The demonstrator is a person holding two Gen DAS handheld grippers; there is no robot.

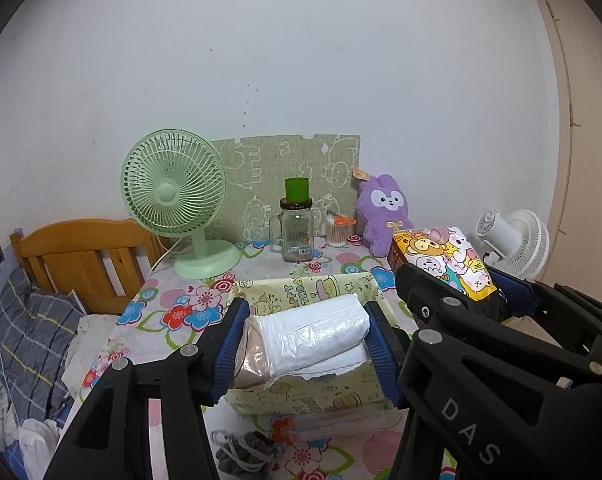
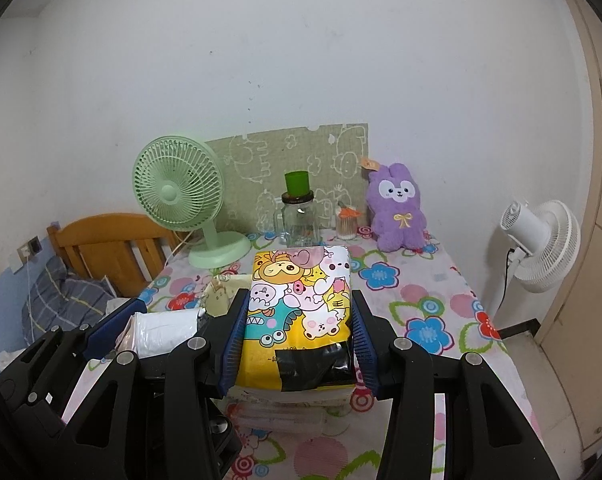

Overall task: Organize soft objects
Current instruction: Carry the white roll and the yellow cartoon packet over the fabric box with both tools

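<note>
My left gripper (image 1: 307, 340) is shut on a white roll wrapped in clear plastic (image 1: 313, 326), held above a yellow-green cartoon fabric box (image 1: 301, 394) on the flowered table. My right gripper (image 2: 299, 344) is shut on a colourful cartoon tissue pack (image 2: 297, 300), held just right of the left one; that pack (image 1: 449, 258) also shows at the right of the left wrist view. In the right wrist view the white roll (image 2: 165, 330) and the fabric box (image 2: 221, 292) appear at the left. A purple plush rabbit (image 2: 399, 210) sits upright at the back of the table.
A green desk fan (image 1: 177, 204), a glass jar with a green cup on it (image 1: 297, 228) and a cotton-swab cup (image 1: 338, 231) stand along the back. A grey drawstring pouch (image 1: 243, 452) lies near the front. A white floor fan (image 2: 541, 240) stands right; a bed headboard (image 1: 85, 258) left.
</note>
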